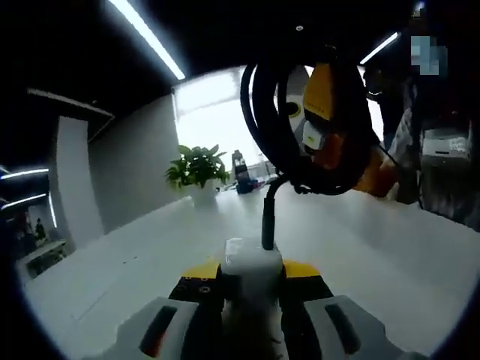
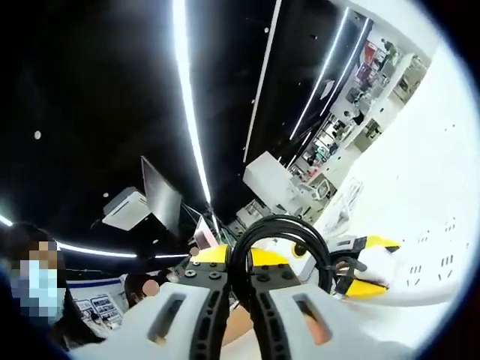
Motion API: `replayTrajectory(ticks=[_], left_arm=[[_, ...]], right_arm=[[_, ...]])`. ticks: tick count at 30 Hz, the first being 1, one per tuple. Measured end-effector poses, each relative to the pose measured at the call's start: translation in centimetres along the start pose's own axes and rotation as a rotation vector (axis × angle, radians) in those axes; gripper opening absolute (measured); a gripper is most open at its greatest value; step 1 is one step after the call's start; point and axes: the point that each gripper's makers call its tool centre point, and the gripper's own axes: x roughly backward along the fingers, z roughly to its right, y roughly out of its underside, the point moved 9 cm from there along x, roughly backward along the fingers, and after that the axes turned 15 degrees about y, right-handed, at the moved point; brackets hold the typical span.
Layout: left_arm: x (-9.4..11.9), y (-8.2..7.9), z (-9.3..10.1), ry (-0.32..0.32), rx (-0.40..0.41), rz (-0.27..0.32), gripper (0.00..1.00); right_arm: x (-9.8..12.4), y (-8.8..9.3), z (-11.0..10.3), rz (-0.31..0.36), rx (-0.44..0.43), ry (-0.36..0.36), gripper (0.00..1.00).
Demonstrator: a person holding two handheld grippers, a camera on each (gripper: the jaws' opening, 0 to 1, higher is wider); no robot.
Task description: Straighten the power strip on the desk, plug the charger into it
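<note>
My left gripper [image 1: 251, 281] grips the white charger [image 1: 251, 262] upright, and my right gripper [image 2: 241, 292] pinches its looped black cable [image 2: 281, 229]. The power strip [image 2: 439, 277] lies on the desk [image 1: 375, 247] right of my right gripper — the left gripper carries the plug.

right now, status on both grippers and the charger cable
Left gripper shut on white charger. Right gripper shut on coiled black cable. Both held above white desk; power strip unclear. Potted plant far back.

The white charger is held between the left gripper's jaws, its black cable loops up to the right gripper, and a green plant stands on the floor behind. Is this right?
One detail is wrong: the plant stands on the white desk, not on the floor, as the left gripper view shows. The rest holds: the left gripper grips the white charger, and its black cable loops up to the right gripper.
</note>
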Motion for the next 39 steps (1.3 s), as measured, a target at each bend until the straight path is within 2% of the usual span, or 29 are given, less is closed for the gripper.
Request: replayTrajectory(ticks=[2, 4, 7, 12, 14, 16, 19, 21, 22, 24, 27, 31, 33, 36, 39], left_arm=[[0.2, -0.2, 0.2, -0.025, 0.033, -0.033, 0.27], [0.4, -0.6, 0.8, -0.075, 0.012, -0.088, 0.27], [1.1, -0.9, 1.3, -0.147, 0.023, -0.141, 0.29], [3.4, -0.9, 2.1, -0.295, 0.089, -0.124, 0.41], [4.3, -0.9, 2.4, -0.353, 0.108, -0.093, 0.43], [5.8, -1.2, 3.0, -0.475, 0.164, 0.000, 0.41], [7.5, -2.6, 4.3, -0.521, 0.258, 0.309, 0.42], [8.7, -3.3, 5.0, -0.559, 0.288, 0.419, 0.43], [9.2, -3.5, 5.3, -0.578, 0.287, 0.441, 0.44], [9.8, -4.1, 6.4, -0.635, 0.276, 0.473, 0.47], [10.0, -4.6, 7.7, -0.669, 0.265, 0.476, 0.57], [9.2, -5.2, 9.8, -0.675, 0.259, 0.467, 0.82], [8.6, -5.5, 10.7, -0.692, 0.259, 0.474, 0.89], [7.8, -5.7, 11.4, -0.715, 0.260, 0.475, 0.92], [7.1, -5.6, 12.1, -0.749, 0.281, 0.419, 0.92]], right_arm=[[0.0, 0.0, 0.0, 0.001, 0.002, -0.001, 0.05], [0.1, 0.4, 0.1, 0.005, -0.004, -0.002, 0.05], [0.2, 0.3, 0.1, 0.014, -0.004, -0.002, 0.06], [0.5, 0.3, 0.2, 0.025, -0.005, 0.002, 0.07], [0.6, 0.3, 0.2, 0.027, 0.006, 0.007, 0.07], [1.1, 0.9, -0.1, 0.036, 0.021, 0.013, 0.07], [1.0, 0.7, 0.0, 0.043, 0.024, 0.017, 0.07], [1.0, 0.6, 0.0, 0.048, 0.027, 0.020, 0.07], [1.2, 0.8, -0.1, 0.054, 0.032, 0.024, 0.07], [1.2, 0.8, -0.1, 0.059, 0.045, 0.030, 0.07], [1.3, 1.2, -0.4, 0.062, 0.057, 0.035, 0.07], [1.5, 1.1, -0.4, 0.064, 0.101, 0.049, 0.08], [1.8, 1.1, -0.5, 0.064, 0.127, 0.055, 0.08], [2.0, 1.1, -0.6, 0.056, 0.174, 0.068, 0.10], [2.5, 1.1, -0.8, 0.054, 0.206, 0.079, 0.11]])
